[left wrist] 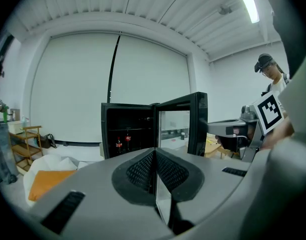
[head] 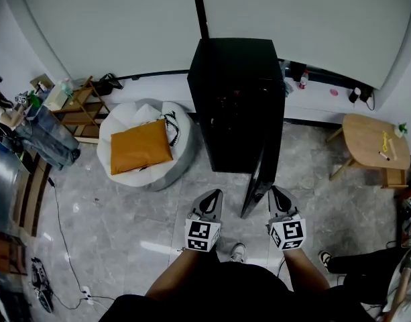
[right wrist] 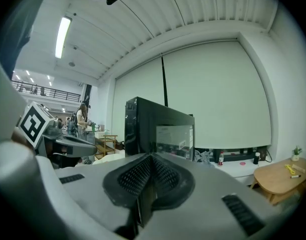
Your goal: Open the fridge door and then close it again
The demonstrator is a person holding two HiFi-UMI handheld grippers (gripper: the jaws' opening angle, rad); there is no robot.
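The black fridge (head: pixel 237 99) stands against the far wall with its glass door (head: pixel 259 180) swung out toward me. In the left gripper view the fridge (left wrist: pixel 128 129) shows a dark inside holding two small red-labelled bottles (left wrist: pixel 123 143), with the door (left wrist: pixel 181 124) standing to their right. My left gripper (head: pixel 208 206) is left of the door's free edge, apart from it, its jaws shut on nothing (left wrist: pixel 155 151). On the door's other side my right gripper (head: pixel 280 205) also looks shut and empty (right wrist: pixel 152 156). The door (right wrist: pixel 175 136) is seen from outside there.
A white beanbag (head: pixel 125 123) with an orange cushion (head: pixel 139 146) lies left of the fridge, and a wooden shelf (head: pixel 78 106) stands further left. A round wooden table (head: pixel 373 139) stands at the right. A person's legs (head: pixel 353 260) are near my right. A cable (head: pixel 61 233) runs across the floor.
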